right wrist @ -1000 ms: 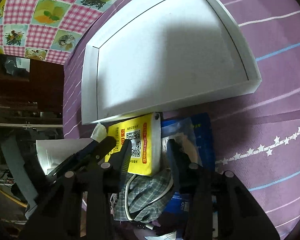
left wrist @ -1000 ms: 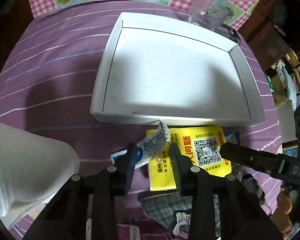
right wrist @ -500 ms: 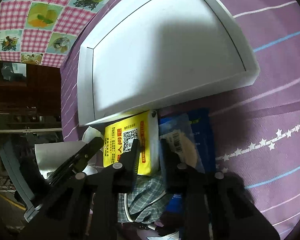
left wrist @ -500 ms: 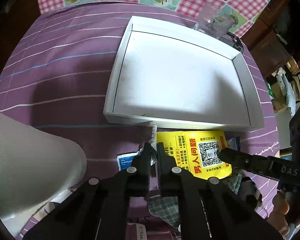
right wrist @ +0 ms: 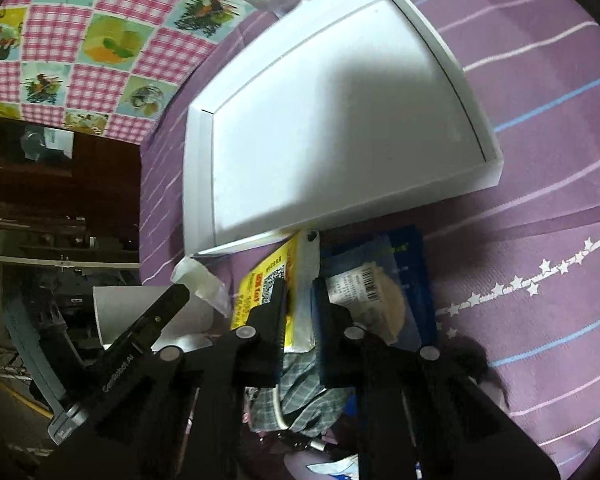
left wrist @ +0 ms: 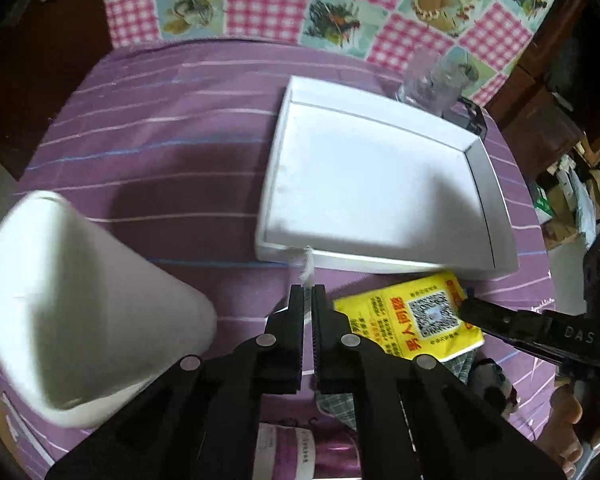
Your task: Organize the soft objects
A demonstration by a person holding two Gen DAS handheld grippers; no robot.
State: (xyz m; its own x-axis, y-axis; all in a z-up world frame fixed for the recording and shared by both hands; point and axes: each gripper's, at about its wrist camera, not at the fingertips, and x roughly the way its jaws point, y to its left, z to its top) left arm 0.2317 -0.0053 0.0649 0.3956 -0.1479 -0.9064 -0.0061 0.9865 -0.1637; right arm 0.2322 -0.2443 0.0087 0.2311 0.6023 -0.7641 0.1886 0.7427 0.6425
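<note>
Both tongs grabbing packets to drop in the tray

Left tongs [left wrist: 307, 294] clenched on a thin white packet [left wrist: 307, 270]; right tongs [right wrist: 300, 292] closing round the yellow packet [right wrist: 290, 276], white tray [right wrist: 198, 184] just beyond, handy.

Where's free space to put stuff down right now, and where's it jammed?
The white tray is bare inside, bordered only by its walls. The purple cloth left of the tray, up to the checkered cloth, is bare too. It is crowded along the tray's near wall: yellow packet, blue packet and plaid cloth overlap there, with the white cone further left.
</note>
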